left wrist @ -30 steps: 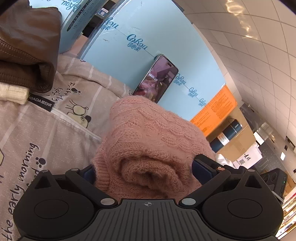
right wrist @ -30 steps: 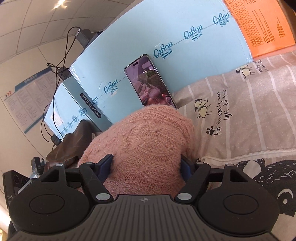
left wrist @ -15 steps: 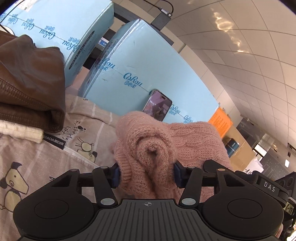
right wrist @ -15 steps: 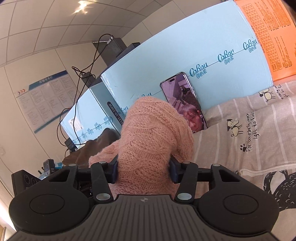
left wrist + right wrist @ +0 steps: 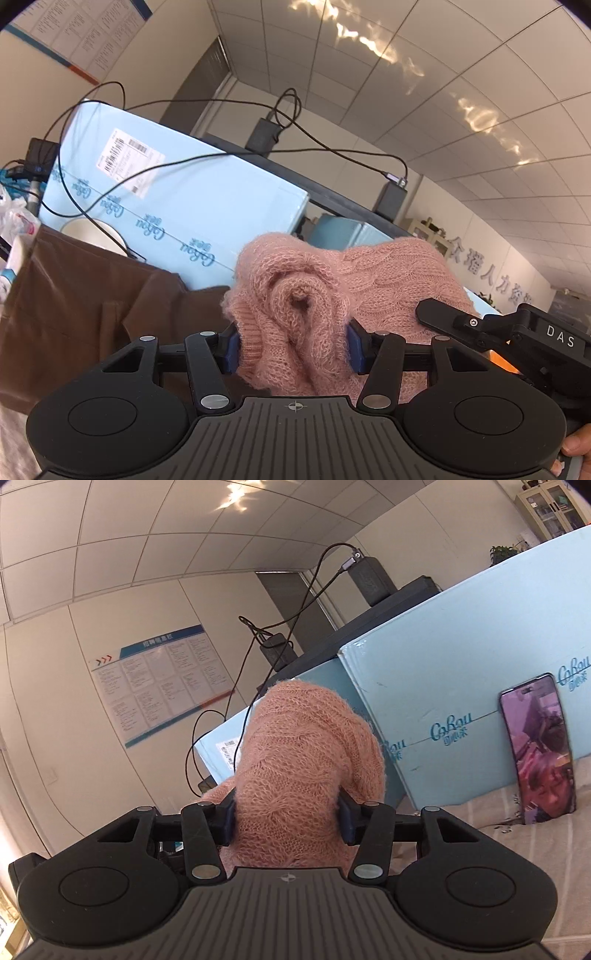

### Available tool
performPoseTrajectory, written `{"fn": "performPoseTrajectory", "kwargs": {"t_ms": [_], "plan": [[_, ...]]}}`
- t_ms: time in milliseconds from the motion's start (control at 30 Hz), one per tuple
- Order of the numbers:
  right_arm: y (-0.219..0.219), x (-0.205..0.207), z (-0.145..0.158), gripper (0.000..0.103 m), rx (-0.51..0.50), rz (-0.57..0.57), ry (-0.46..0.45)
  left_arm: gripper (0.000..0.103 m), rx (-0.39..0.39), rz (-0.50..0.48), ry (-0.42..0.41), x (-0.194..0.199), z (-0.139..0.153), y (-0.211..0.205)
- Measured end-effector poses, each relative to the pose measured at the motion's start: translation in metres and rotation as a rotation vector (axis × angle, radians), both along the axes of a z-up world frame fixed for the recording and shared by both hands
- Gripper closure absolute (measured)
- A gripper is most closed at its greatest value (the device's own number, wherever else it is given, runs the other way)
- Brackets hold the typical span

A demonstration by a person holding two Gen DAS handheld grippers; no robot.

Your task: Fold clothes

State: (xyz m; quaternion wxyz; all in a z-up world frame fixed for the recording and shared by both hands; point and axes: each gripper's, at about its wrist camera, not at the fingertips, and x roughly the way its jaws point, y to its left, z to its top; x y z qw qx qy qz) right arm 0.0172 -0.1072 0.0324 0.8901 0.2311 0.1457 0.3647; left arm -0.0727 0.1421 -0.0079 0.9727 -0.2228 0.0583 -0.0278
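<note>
Change: both grippers, spread around it a second ago, are now lifting the sweater (image 5: 317, 295) off the bedding.
Left gripper (image 5: 293, 345): pinching the rolled end.
Right gripper (image 5: 286, 818): pinching the other end.
Meaning: folded, being carried off.

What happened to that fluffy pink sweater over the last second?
Both grippers closed on the pink sweater and lifted it off the printed bedsheet: the left gripper pinches one bunched end, the right gripper the other. The phone remains propped against the blue box.

Blue boxes (image 5: 461, 701) close ahead
</note>
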Motion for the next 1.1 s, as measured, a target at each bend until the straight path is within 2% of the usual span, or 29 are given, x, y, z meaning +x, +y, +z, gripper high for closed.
{"fn": "performPoseTrajectory", "kwargs": {"t_ms": [167, 300, 400, 567, 600, 633, 667, 733, 900, 1000, 1100], "plan": [[0.061, 0.047, 0.011, 0.056, 0.034, 0.047, 0.042, 0.051, 0.005, 0.15, -0.019, 0.024, 0.01, 0.039], [0.104, 0.082, 0.008, 0.055, 0.016, 0.066, 0.076, 0.051, -0.04, 0.223, -0.028, 0.039, -0.001, 0.073], [0.129, 0.106, -0.005, 0.054, 0.003, 0.088, 0.098, 0.051, -0.054, 0.244, 0.004, 0.046, -0.017, 0.096], [0.165, 0.141, -0.04, 0.049, -0.106, 0.096, 0.125, 0.049, -0.047, 0.28, 0.076, 0.056, -0.037, 0.112], [0.17, 0.147, -0.047, 0.047, -0.137, 0.075, 0.137, 0.039, -0.044, 0.294, 0.085, 0.057, -0.039, 0.113], [0.174, 0.153, -0.053, 0.041, -0.167, 0.053, 0.149, 0.028, -0.04, 0.307, 0.093, 0.058, -0.041, 0.114], [0.175, 0.159, -0.061, 0.032, -0.163, 0.051, 0.174, 0.024, -0.027, 0.327, 0.1, 0.059, -0.043, 0.114], [0.176, 0.168, -0.075, 0.028, -0.154, 0.056, 0.207, 0.014, 0.025, 0.387, 0.108, 0.061, -0.047, 0.111], [0.175, 0.168, -0.083, 0.027, -0.166, 0.066, 0.209, 0.012, 0.103, 0.465, 0.084, 0.054, -0.046, 0.101], [0.176, 0.165, -0.082, 0.026, -0.183, 0.055, 0.197, 0.005, 0.173, 0.491, 0.06, 0.047, -0.041, 0.092], [0.177, 0.164, -0.084, 0.026, -0.197, 0.048, 0.187, 0.004, 0.216, 0.562, 0.119, 0.056, -0.044, 0.096]]}}
